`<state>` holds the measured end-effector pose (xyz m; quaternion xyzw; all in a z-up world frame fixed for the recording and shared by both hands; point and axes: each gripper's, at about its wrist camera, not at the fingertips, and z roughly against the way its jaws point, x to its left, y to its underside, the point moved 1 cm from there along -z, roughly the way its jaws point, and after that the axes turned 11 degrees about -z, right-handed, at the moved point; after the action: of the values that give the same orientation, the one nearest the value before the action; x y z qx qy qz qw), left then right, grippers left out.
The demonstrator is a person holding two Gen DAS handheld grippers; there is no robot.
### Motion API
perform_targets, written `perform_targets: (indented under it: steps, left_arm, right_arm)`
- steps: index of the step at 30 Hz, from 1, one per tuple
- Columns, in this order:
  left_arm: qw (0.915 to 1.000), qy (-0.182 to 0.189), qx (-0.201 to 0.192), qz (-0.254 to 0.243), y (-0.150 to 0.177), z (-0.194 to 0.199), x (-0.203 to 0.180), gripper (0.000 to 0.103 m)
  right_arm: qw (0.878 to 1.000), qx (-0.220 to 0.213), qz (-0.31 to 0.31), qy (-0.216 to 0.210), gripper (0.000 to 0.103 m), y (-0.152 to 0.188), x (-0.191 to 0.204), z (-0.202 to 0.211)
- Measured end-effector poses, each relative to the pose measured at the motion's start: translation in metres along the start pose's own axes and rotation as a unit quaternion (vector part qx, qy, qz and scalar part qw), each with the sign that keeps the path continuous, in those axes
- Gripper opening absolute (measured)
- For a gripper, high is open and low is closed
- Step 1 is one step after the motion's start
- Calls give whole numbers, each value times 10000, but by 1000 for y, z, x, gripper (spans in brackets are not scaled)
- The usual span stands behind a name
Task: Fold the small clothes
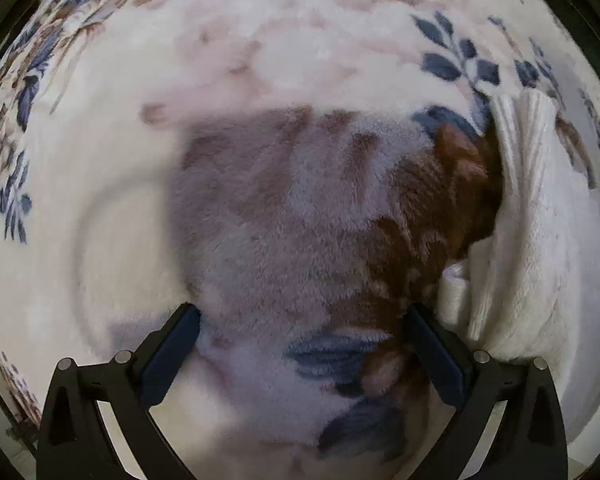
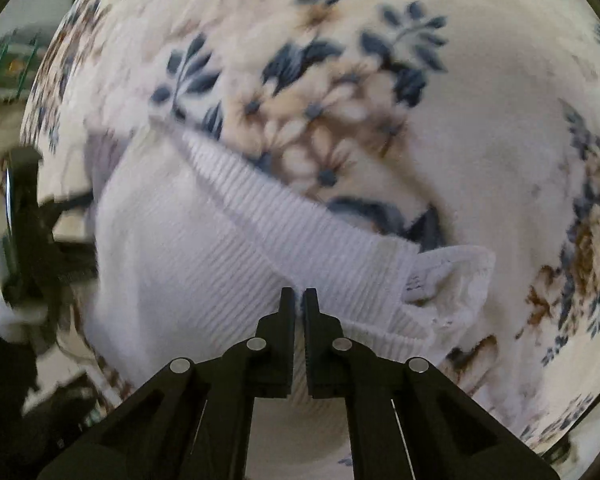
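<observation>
A small white ribbed knit garment [image 2: 204, 248] lies on a fleecy floral blanket [image 2: 340, 120]. My right gripper [image 2: 299, 294] is shut on the garment's fabric near its ribbed band, with a lace-edged corner [image 2: 456, 280] to the right of the fingers. In the left wrist view my left gripper [image 1: 300, 316] is open and empty, close above the blanket [image 1: 284, 208]. The white garment [image 1: 536, 216] sits just right of its right finger. The left gripper's body also shows at the left edge of the right wrist view [image 2: 24, 220].
The blanket with blue and brown flowers covers nearly all of both views. At the far left of the right wrist view a floor and some blurred items [image 2: 8, 68] show beyond the blanket's edge.
</observation>
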<state>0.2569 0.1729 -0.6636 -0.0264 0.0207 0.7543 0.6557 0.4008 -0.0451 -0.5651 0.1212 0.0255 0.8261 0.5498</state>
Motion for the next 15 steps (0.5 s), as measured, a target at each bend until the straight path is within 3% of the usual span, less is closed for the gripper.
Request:
perform_targets:
  steps: [3,5,9,13,14,15]
  left_arm:
    - [9996,208,-33,173,-5,15,7,103]
    - [9987,289,-289,294,-8,34,14,103]
    - [9958,450,-766,202,-23,66,9,103]
    - [9939,677,-806,-321,-54,60,-23,103]
    - [9936,651,-790,-469,-63,56,-33,101]
    - [9926,616,-800,-670,-73,52,-44,90]
  right_arm:
    - [9957,-840,-367,106,2,-11,-9,33]
    - [9924,-1078,-553,210,2,-20,-15,40]
    - [9957,-630,-597,336,2,-33,-19,6]
    - [9942,-507,-945,66,2,-24,-31,-9]
    - [9931,-513,-1048,-99,2,-20,-36,-8]
    - [9924,-516,-1101,-194,3,-18,-39,-7]
